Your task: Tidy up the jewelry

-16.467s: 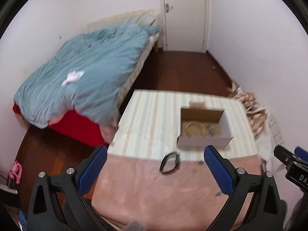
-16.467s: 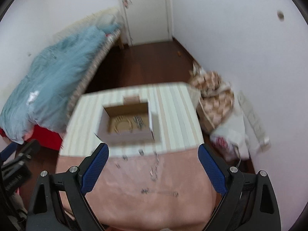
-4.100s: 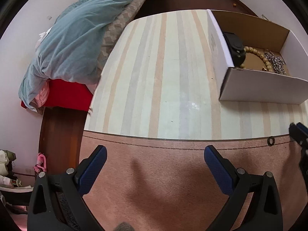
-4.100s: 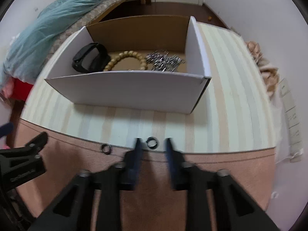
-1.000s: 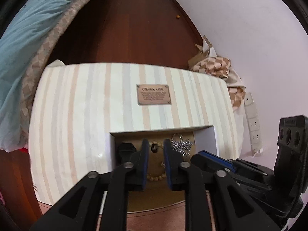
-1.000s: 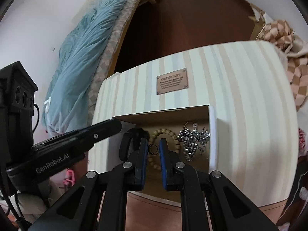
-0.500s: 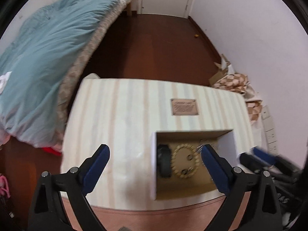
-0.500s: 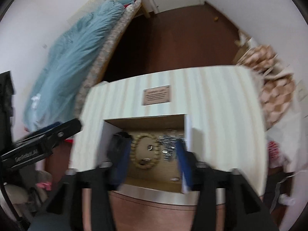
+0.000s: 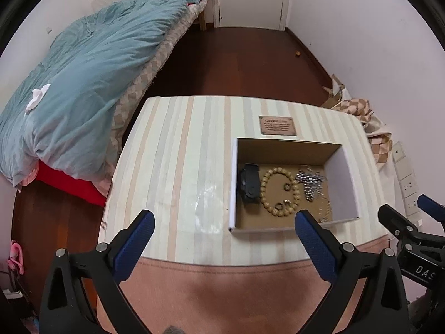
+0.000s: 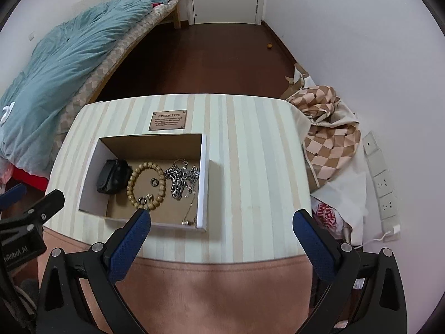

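An open cardboard box (image 10: 204,178) sits on the striped table top (image 10: 250,153) and holds all the jewelry in view. At its left end lies a black wristband (image 10: 112,179), and just right of it a wooden bead bracelet (image 10: 146,185) forms a loop on the box floor. Inside that loop rests a small dark ring (image 10: 153,181), and a second ring (image 10: 143,201) lies against the beads at the near side of the loop. Right of the bracelet, touching it or nearly so, is a heap of silver chain (image 10: 180,179), with a thin strand trailing toward the near right corner of the box.

In the left wrist view the same box (image 9: 233,183) shows the wristband (image 9: 249,184), the bead bracelet (image 9: 281,192) and the silver chain (image 9: 310,183) in the same left-to-right order.

Just beyond the far wall of the box, a brown plaque (image 10: 167,120) is fixed to the table; its top line reads "GREEN LIFE", and the smaller lines under it are too fine to read.

The right gripper (image 10: 221,224) hangs above the near edge of the table, its blue-padded fingers spread wide and holding nothing. The left gripper (image 9: 222,222) is likewise spread wide and empty, at the near left of the box. The right gripper's body at the edge of the left view shows the letters "DAS", and the left gripper's body in the right view shows "nRobot.AI".

The near part of the table is covered by a pinkish cloth (image 10: 217,292). Left of the table stands a bed with a blue quilt (image 10: 64,53), and to its right lies a checked fabric (image 10: 325,130) against the wall.
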Action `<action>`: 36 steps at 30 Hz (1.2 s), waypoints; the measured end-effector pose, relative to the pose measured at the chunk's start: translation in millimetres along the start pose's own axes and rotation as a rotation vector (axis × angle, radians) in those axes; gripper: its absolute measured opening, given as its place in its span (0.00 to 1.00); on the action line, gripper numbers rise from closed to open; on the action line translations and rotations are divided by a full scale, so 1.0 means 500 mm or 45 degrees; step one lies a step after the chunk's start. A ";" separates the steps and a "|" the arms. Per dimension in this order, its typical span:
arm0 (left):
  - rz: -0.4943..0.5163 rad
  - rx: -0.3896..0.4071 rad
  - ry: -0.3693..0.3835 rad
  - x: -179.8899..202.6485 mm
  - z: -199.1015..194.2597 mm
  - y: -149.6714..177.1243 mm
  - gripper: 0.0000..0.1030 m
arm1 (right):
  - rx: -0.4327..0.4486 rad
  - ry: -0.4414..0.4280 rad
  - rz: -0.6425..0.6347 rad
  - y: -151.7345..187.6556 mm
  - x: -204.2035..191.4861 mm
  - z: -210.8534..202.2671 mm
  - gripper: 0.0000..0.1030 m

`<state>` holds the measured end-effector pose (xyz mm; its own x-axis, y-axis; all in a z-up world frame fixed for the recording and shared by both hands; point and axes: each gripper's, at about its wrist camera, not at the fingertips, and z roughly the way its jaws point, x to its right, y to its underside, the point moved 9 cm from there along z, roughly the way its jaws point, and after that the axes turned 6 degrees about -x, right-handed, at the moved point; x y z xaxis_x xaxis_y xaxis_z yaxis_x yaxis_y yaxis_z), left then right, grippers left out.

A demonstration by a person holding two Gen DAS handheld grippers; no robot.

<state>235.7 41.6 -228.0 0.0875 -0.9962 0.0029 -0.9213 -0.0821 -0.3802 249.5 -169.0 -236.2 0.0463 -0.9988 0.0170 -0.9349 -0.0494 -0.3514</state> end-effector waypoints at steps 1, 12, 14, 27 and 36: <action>-0.003 0.010 0.007 0.003 -0.015 0.005 1.00 | 0.009 -0.002 0.002 0.006 0.002 -0.015 1.00; -0.007 0.196 0.039 0.018 -0.224 0.050 1.00 | 0.202 0.011 0.009 0.055 0.013 -0.243 1.00; -0.005 0.232 0.051 0.017 -0.268 0.058 1.00 | 0.247 0.013 0.008 0.065 0.013 -0.294 1.00; -0.020 0.377 0.030 -0.012 -0.489 0.127 1.00 | 0.461 0.028 -0.004 0.133 0.007 -0.557 1.00; -0.030 0.414 0.050 -0.011 -0.554 0.145 1.00 | 0.510 0.024 0.010 0.159 0.006 -0.634 1.00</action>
<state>63.5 32.6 0.6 0.0867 -0.9951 0.0485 -0.7496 -0.0972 -0.6547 63.6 -175.8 32.7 0.0294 -0.9991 0.0289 -0.7240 -0.0413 -0.6885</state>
